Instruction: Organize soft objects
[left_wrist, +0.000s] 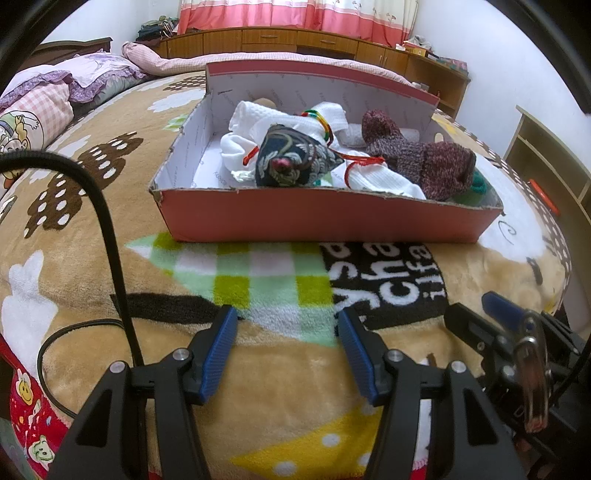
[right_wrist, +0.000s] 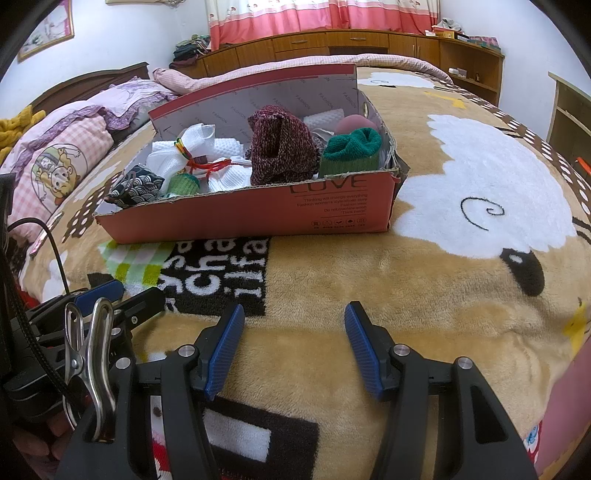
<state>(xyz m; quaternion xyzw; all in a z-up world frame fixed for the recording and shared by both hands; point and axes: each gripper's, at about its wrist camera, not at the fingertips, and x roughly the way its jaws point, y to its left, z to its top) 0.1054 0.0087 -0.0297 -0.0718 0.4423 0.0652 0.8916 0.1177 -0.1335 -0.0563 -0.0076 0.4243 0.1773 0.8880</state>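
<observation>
Inspector A: State of the tools?

Inspector B: The left tool (left_wrist: 286, 321) stands wide open with nothing between its blue pads. The right tool (right_wrist: 293, 317) is likewise parted and holds nothing. Both hang low over the fleece blanket (right_wrist: 424, 288) on the bed.

Inspector A: Location of the soft objects?

Inspector B: All lie inside the red shoebox (left_wrist: 321, 218), straight ahead on the far side of both tools and apart from them. The box's long axis runs left to right across the view. A maroon knitted sock (right_wrist: 282, 147) sits mid-box, a green sock (right_wrist: 351, 149) at the right end, a dark patterned pouch (left_wrist: 291, 158) and white cloths (left_wrist: 380, 179) towards the left.

Inspector A: Which tool is nearer?

Inspector B: In judgement, the right tool for the green sock, the left tool for the pouch.
</observation>
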